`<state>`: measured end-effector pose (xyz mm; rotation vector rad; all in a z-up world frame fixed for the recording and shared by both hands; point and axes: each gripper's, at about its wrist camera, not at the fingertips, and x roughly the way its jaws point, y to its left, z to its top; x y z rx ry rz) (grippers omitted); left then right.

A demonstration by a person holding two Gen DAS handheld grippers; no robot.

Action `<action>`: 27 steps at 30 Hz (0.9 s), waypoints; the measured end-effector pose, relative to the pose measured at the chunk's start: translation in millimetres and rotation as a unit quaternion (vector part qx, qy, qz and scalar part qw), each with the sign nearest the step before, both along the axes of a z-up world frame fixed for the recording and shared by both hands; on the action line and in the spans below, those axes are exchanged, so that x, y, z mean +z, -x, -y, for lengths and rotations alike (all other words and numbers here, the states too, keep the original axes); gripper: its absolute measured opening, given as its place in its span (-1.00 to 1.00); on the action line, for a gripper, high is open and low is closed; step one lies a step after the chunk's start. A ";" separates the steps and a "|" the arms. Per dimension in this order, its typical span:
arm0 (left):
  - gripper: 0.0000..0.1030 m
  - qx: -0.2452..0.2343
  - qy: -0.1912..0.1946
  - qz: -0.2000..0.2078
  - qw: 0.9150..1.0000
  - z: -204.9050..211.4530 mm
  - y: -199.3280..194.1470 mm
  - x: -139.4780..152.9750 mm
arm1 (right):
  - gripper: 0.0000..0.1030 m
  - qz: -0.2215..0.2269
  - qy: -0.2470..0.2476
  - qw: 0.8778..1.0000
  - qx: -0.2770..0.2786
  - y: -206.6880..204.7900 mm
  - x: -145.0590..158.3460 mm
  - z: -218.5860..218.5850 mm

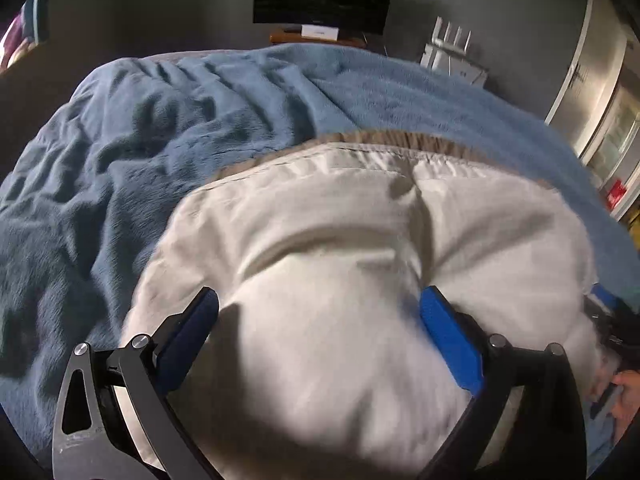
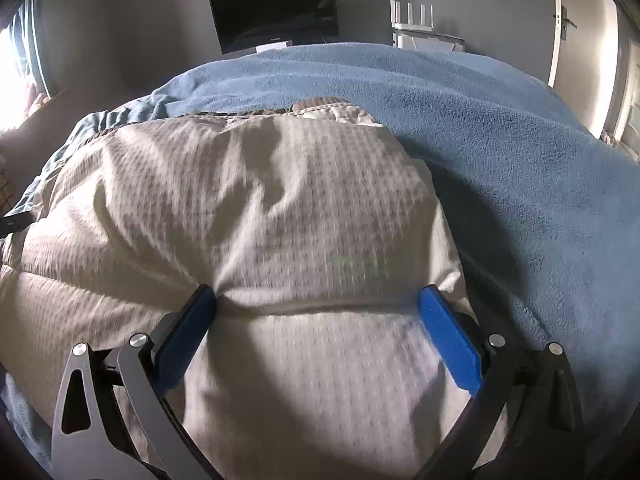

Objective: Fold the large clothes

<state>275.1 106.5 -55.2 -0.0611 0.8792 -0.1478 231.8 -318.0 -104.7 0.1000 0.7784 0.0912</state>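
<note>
Garment (image 1: 320,240) lies between spread fingers (image 1: 448,336) of both grippers.

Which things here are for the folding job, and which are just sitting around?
For the job:
white garment
left hand-held gripper
right hand-held gripper
blue blanket

Just sitting around:
TV
white router
door

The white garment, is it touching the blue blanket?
Touching. In the right wrist view, the white garment lies directly on the blue blanket, with no gap along its edge.
</note>
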 end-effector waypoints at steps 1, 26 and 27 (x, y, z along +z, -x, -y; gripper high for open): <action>0.88 0.003 0.007 0.000 1.000 -11.0 4.0 3.1 | 0.88 0.009 0.001 1.000 -0.001 2.1 0.6 0.0; 0.87 0.025 0.054 -0.004 0.998 -106.9 9.7 -22.7 | 0.83 -0.037 0.061 0.997 0.031 -25.1 25.5 25.2; 0.87 0.011 0.058 -0.010 0.998 -102.4 7.1 -23.9 | 0.78 -0.037 0.059 0.997 0.033 -26.9 26.6 27.3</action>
